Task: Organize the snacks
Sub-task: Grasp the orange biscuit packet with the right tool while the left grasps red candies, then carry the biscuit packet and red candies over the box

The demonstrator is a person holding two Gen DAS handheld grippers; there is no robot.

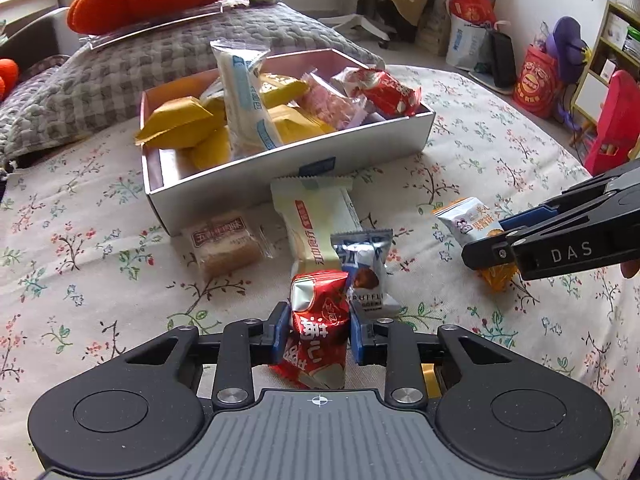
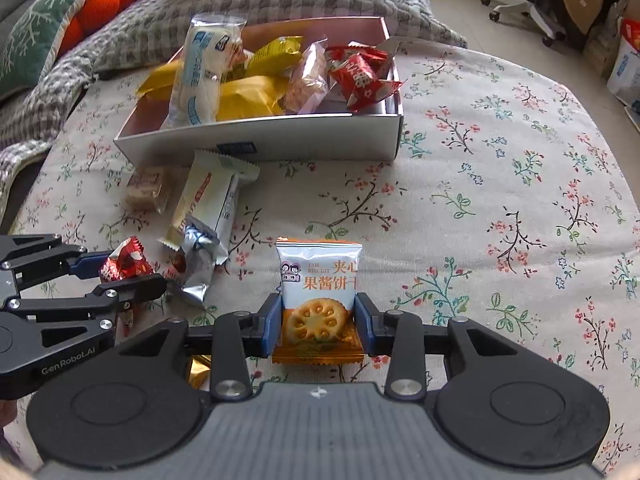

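Claws both grip: left claw (image 1: 319,330) pinches the red snack packet (image 1: 318,332), right claw (image 2: 319,322) the jam biscuit packet (image 2: 319,280); lift gently, clear the box (image 1: 360,144) wall.

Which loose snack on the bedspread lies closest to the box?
The long cream packet: its top end touches the box wall. The brown cake lies just short of it.

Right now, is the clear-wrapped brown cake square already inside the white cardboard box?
No, the clear-wrapped brown cake square lies on the floral cloth just outside the white cardboard box.
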